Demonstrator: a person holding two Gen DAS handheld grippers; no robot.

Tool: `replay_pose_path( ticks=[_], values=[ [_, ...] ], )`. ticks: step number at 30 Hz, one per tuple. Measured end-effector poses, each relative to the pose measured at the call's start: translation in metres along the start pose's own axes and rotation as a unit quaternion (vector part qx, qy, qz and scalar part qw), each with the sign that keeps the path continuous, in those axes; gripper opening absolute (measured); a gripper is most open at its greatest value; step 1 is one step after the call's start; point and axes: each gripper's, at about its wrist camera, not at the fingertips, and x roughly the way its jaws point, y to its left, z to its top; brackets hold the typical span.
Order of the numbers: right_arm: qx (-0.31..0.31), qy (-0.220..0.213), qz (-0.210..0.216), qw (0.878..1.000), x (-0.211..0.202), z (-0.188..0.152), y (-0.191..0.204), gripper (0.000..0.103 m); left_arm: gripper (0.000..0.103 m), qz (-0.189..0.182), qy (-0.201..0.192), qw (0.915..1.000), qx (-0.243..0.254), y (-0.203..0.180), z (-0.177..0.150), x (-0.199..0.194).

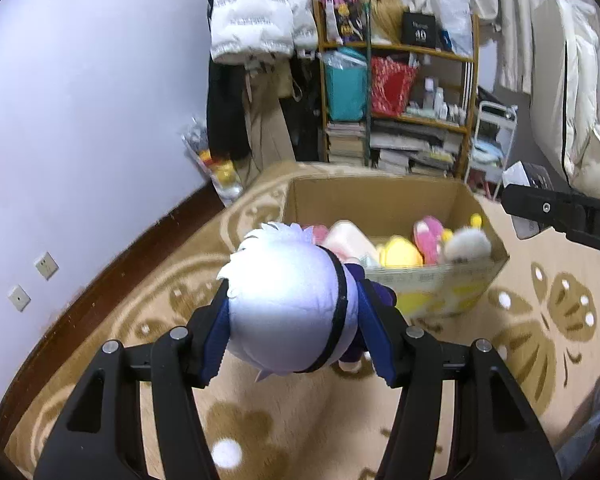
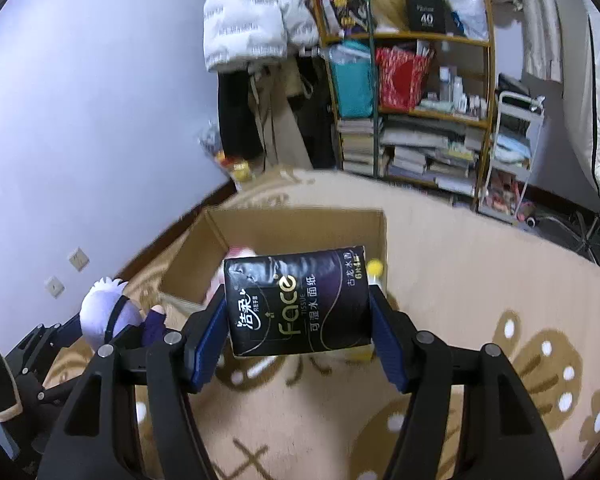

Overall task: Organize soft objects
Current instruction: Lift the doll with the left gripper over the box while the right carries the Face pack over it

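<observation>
The plush doll (image 1: 292, 304), white-haired with a dark band round its head, sits in the lower centre of the left wrist view, pinched between the blue pads of the left gripper (image 1: 296, 332) above the patterned carpet (image 1: 532, 320), just short of the cardboard box (image 1: 380, 200). The right gripper (image 2: 300, 328) clamps a black tissue pack (image 2: 300, 304) by its two ends, hanging over the near rim of that box in the centre of the right wrist view. The box already holds several plush toys (image 1: 404, 248) piled toward its near wall. To finish well, I judge each item should be carried past the near wall and over a free gap before the jaws part, one gripper at a time so they do not collide.
</observation>
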Motion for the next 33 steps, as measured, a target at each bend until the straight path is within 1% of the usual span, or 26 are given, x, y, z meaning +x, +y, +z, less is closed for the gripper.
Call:
replay_pose_path(
  ticks=[4, 9, 17, 21, 23, 29, 31, 33],
  values=[
    [0.004, -0.025, 0.003, 1.0, -0.001, 0.008, -0.001, 0.069, 0.058, 0.009, -0.026, 0.9996, -0.002, 0.004, 0.012, -0.004],
    [0.003, -0.029, -0.005, 1.0, 0.008, 0.015, -0.003, 0.069, 0.058, 0.02, -0.047, 0.9987, -0.002, 0.007, 0.027, 0.001],
    [0.003, -0.043, -0.006, 0.999, 0.024, 0.024, -0.006, 0.069, 0.059, 0.017, -0.063, 0.9979, 0.001, -0.001, 0.047, 0.019],
    [-0.001, -0.041, -0.011, 0.999, 0.031, 0.025, -0.007, 0.069, 0.059, 0.021, -0.071, 0.997, 0.022, -0.012, 0.057, 0.032],
    [-0.006, -0.039, -0.016, 0.999, 0.035, 0.025, -0.007, 0.069, 0.059, 0.021, -0.072, 0.9966, 0.034, -0.018, 0.061, 0.039],
    [0.005, -0.031, -0.011, 0.999, 0.049, 0.025, -0.015, 0.07, 0.06, 0.014, -0.062, 0.9974, 0.034, -0.026, 0.061, 0.056],
    [0.007, -0.028, -0.01, 1.0, 0.053, 0.023, -0.017, 0.07, 0.06, 0.009, -0.055, 0.9981, 0.025, -0.024, 0.058, 0.061],
    [0.008, -0.02, -0.008, 1.0, 0.059, 0.022, -0.019, 0.07, 0.061, -0.009, -0.042, 0.999, 0.007, -0.02, 0.057, 0.067]
  ],
)
